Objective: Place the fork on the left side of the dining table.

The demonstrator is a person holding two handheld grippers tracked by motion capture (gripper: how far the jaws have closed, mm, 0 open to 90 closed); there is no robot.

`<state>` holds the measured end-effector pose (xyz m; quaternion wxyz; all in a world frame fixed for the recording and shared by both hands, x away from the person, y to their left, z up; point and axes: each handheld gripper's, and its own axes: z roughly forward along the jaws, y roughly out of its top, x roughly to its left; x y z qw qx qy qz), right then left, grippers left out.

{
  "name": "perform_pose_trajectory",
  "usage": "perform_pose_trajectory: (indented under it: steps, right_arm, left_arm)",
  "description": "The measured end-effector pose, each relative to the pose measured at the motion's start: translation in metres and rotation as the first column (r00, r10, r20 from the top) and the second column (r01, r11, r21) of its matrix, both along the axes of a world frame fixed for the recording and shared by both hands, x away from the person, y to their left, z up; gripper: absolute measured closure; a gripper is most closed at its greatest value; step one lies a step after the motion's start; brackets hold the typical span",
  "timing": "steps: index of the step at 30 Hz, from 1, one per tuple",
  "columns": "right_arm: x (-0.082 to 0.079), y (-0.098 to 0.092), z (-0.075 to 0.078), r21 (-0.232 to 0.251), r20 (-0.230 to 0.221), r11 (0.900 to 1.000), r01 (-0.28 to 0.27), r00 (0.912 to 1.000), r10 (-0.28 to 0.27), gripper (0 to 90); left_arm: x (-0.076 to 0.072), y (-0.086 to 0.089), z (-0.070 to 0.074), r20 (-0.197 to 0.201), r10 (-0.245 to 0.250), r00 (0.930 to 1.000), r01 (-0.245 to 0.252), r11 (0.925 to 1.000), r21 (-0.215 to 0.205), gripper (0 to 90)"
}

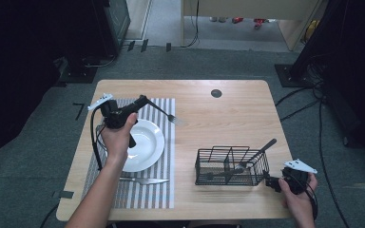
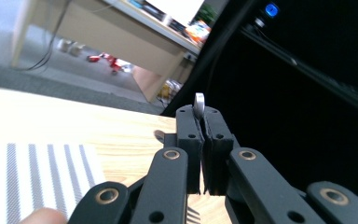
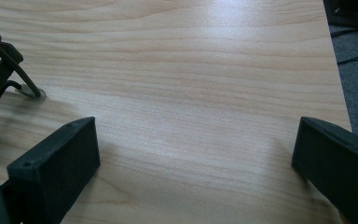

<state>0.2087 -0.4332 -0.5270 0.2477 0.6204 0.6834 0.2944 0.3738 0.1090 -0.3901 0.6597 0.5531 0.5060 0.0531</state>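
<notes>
While the left gripper (image 1: 140, 102) hangs above the far left part of the wooden table (image 1: 228, 109), its jaws are pressed together on the handle of a silver metal fork (image 1: 168, 115), whose tines point right, past the far right corner of the grey striped placemat (image 1: 164, 190). Below it sits a round white plate (image 1: 149, 142), and a silver table knife (image 1: 145, 181) lies near the mat's near edge. Judging by this, the fork is being carried to its place beside the plate; next it needs lowering flat onto the mat. Right of that stands a black wire cutlery basket (image 1: 218, 168) holding a dark-handled utensil (image 1: 256, 154). At the near right corner the right gripper (image 1: 272, 182) waits, jaws spread wide, holding nothing
</notes>
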Motion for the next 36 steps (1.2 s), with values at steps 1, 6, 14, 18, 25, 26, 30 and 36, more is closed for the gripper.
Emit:
perform_pose_trajectory:
  steps: [1, 6, 14, 18, 25, 26, 30, 36]
  right_arm:
    - [0.0, 0.0, 0.0, 0.0, 0.0, 1.0, 0.0, 1.0, 0.0, 0.4]
    - [0.0, 0.0, 0.0, 0.0, 0.0, 1.0, 0.0, 1.0, 0.0, 0.4]
    - [0.0, 0.0, 0.0, 0.0, 0.0, 1.0, 0.0, 1.0, 0.0, 0.4]
    - [0.0, 0.0, 0.0, 0.0, 0.0, 1.0, 0.0, 1.0, 0.0, 0.4]
    - [0.0, 0.0, 0.0, 0.0, 0.0, 1.0, 0.0, 1.0, 0.0, 0.4]
    - [0.0, 0.0, 0.0, 0.0, 0.0, 1.0, 0.0, 1.0, 0.0, 0.4]
    - [0.0, 0.0, 0.0, 0.0, 0.0, 1.0, 0.0, 1.0, 0.0, 0.4]
    - [0.0, 0.0, 0.0, 0.0, 0.0, 1.0, 0.0, 1.0, 0.0, 0.4]
  left_arm:
    - [0.0, 0.0, 0.0, 0.0, 0.0, 1.0, 0.0, 1.0, 0.0, 89.1]
    - [0.019, 0.017, -0.027, -0.067, 0.06, 0.996, -0.069, 0.9877, -0.141, 89.1]
    - [0.036, 0.03, -0.052, -0.104, 0.168, 0.9804, -0.186, 0.9615, -0.202, 89.1]
    - [0.049, 0.04, -0.069, -0.176, 0.22, 0.9594, -0.258, 0.9381, -0.231, 89.1]
    - [0.061, 0.047, -0.085, -0.241, 0.269, 0.9326, -0.326, 0.9128, -0.245, 89.0]
    - [0.063, 0.048, -0.089, -0.25, 0.281, 0.9265, -0.339, 0.9122, -0.23, 88.9]
    - [0.068, 0.051, -0.098, -0.289, 0.302, 0.9086, -0.366, 0.9088, -0.201, 88.8]
    - [0.071, 0.054, -0.104, -0.327, 0.323, 0.8883, -0.393, 0.9022, -0.177, 88.7]
